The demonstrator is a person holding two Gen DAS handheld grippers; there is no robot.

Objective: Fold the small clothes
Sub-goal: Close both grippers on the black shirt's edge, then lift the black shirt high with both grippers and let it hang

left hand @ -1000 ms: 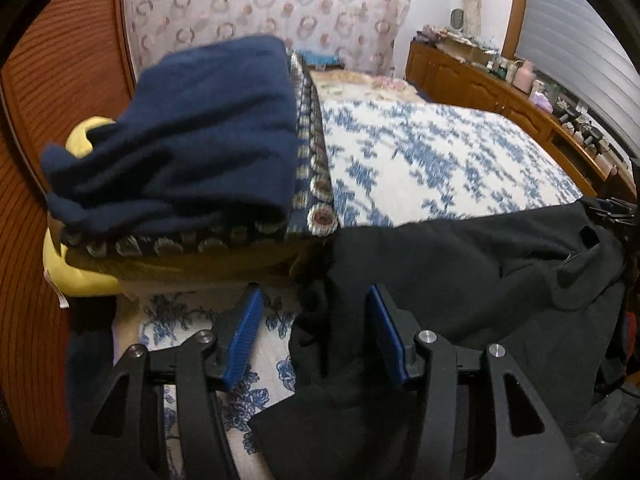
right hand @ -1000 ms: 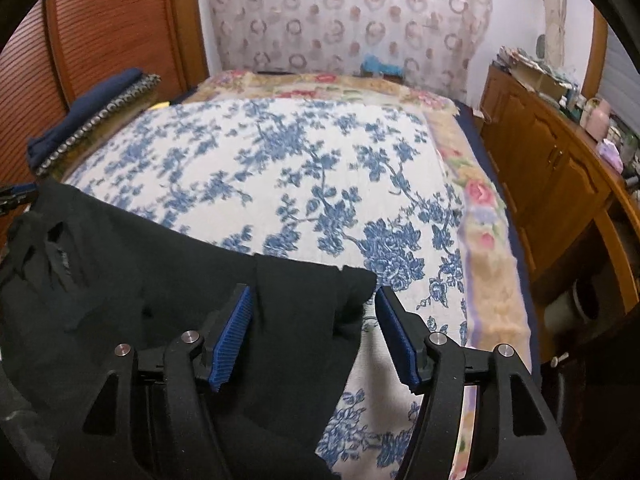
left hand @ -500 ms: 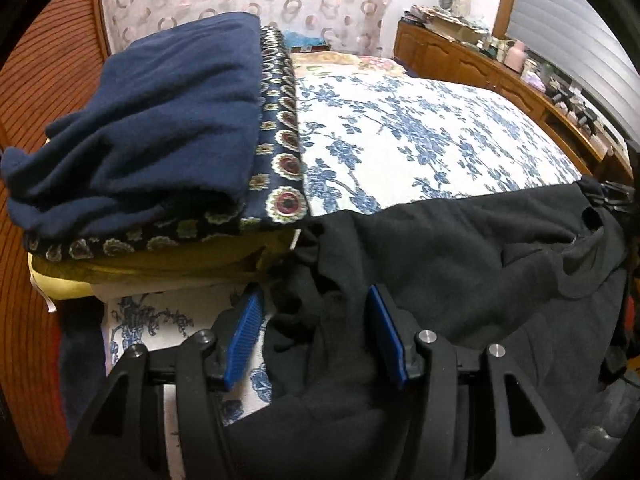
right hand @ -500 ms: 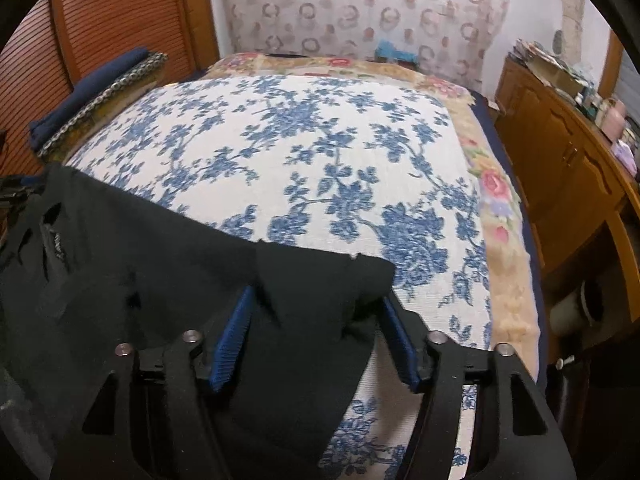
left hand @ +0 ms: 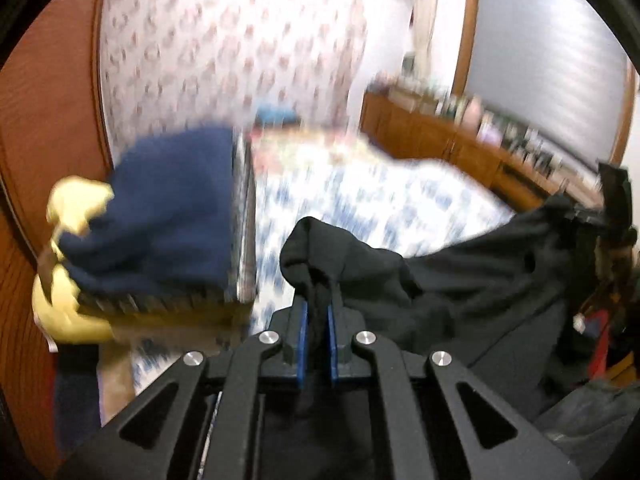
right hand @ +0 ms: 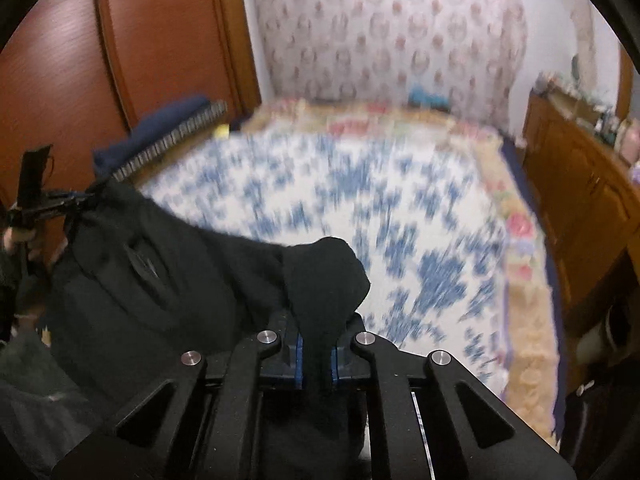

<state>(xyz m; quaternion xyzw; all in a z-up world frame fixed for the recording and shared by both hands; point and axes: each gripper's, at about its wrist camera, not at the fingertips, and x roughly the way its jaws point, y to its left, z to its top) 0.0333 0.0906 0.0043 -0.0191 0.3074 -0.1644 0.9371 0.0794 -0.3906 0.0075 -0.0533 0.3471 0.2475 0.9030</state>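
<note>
A bunched edge of the black garment point(left hand: 460, 280) is clamped between the blue pads of the left gripper point(left hand: 316, 320), whose jaws have just been closing on it. Another edge of the same garment point(right hand: 160, 280) is pinched by the right gripper point(right hand: 318, 344), likewise just closed. The cloth is stretched between the two grippers and held above the floral bedspread point(right hand: 360, 200). A stack of folded clothes point(left hand: 172, 216), navy on top, is seen at the bed's left side beside a wooden wardrobe point(right hand: 140, 40). The surroundings are blurred.
</note>
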